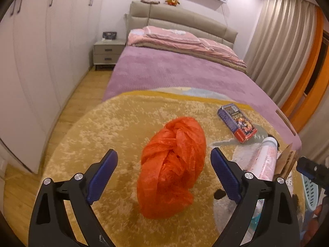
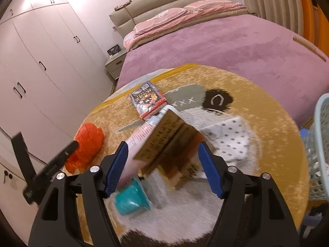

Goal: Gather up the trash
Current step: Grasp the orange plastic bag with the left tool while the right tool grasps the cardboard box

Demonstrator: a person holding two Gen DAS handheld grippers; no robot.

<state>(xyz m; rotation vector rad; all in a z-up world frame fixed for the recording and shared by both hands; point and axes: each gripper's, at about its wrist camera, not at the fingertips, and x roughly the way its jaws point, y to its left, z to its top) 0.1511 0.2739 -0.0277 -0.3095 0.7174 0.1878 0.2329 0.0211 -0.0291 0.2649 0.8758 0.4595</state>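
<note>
Black two-finger tongs with blue ribbed pads, one set in each hand, hang over a shaggy round gold rug [image 1: 86, 135] at the foot of a bed with a purple cover [image 1: 174, 72]. Left tongs [image 1: 164, 177] stand spread wide, and a crumpled orange plastic bag [image 1: 171, 168] lies on the pile in the gap between the pads, which are clear of it on both sides, so nothing is gripped yet; the stance looks like a line-up for a pinch. Right tongs [image 2: 162, 168] are likewise released, pads straddling a gold cardboard box [image 2: 166, 144] without pressing it. Just beside the right tongs' left pad lies a pink-printed white tube [image 2: 141, 135] and below it a teal plastic cup [image 2: 131, 199], blurred. Beyond both tips rests a purple printed carton [image 2: 148, 100]. Far to the right of the right tongs stands a pale blue plastic mesh basket [image 2: 316, 144], probably the bin meant for the litter. All trash appears uncollected.
</note>
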